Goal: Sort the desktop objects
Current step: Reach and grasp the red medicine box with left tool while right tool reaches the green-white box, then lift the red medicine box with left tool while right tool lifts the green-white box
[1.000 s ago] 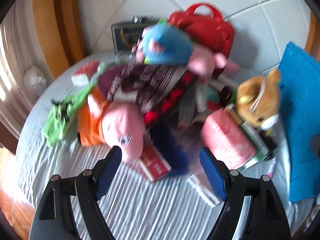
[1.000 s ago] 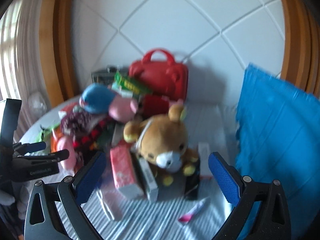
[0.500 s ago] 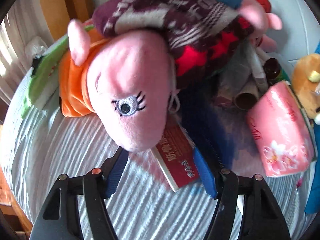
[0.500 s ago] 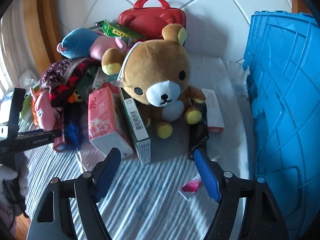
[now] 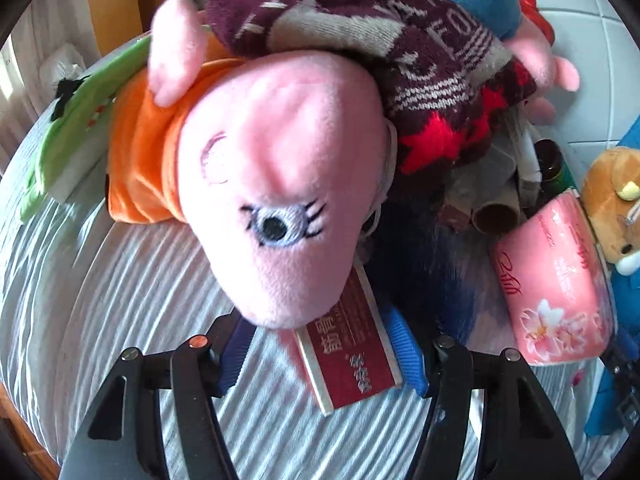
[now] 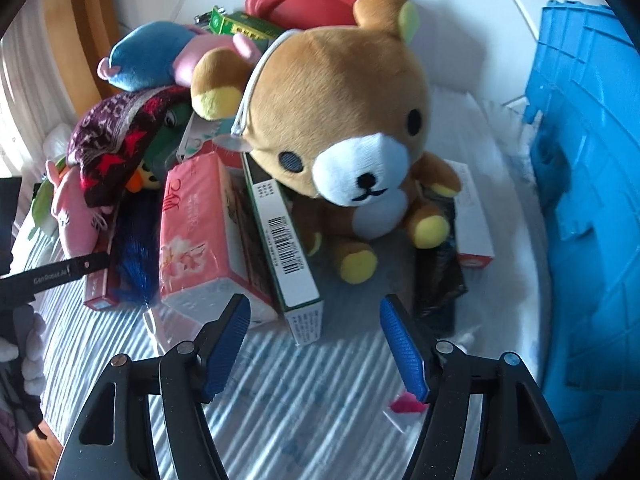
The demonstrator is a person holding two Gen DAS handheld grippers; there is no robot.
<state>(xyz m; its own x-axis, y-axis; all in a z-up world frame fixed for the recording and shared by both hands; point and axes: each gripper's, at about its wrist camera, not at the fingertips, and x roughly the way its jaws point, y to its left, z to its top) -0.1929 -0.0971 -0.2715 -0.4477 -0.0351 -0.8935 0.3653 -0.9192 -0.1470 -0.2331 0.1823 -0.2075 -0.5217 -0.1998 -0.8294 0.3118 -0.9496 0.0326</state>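
Both tools were low over the cluttered counter (image 6: 280,412), which wore a ribbed, pale striped cloth. Left tool (image 5: 320,340) had just been closing, its 2 blue ribbed pads bracketing the snout of the pink pig plush (image 5: 280,200) and the red card box (image 5: 352,356) under it; whether the pads pressed the fleece yet could not be told, since the snout hid the left pad's face. Right tool (image 6: 316,344) had also been narrowing, but its jaws stood apart with nothing between them, short of the brown bear plush (image 6: 340,128) that sat against the pile. The pig lay at the near edge of the heap, its orange collar tucked under a maroon knitted scarf (image 5: 400,52). It looked light, soft and squashy, so a pinch on the snout would probably sink in and hold, though the scarf draped over it might drag along. The bear seemed equally light and yielding, best taken by a leg or the rounded head. Beside it lay a pink tissue pack (image 6: 196,232), slick in film wrap, and a stiff green-edged carton (image 6: 284,240). A ridged blue plastic crate (image 6: 580,160) stood at the right.
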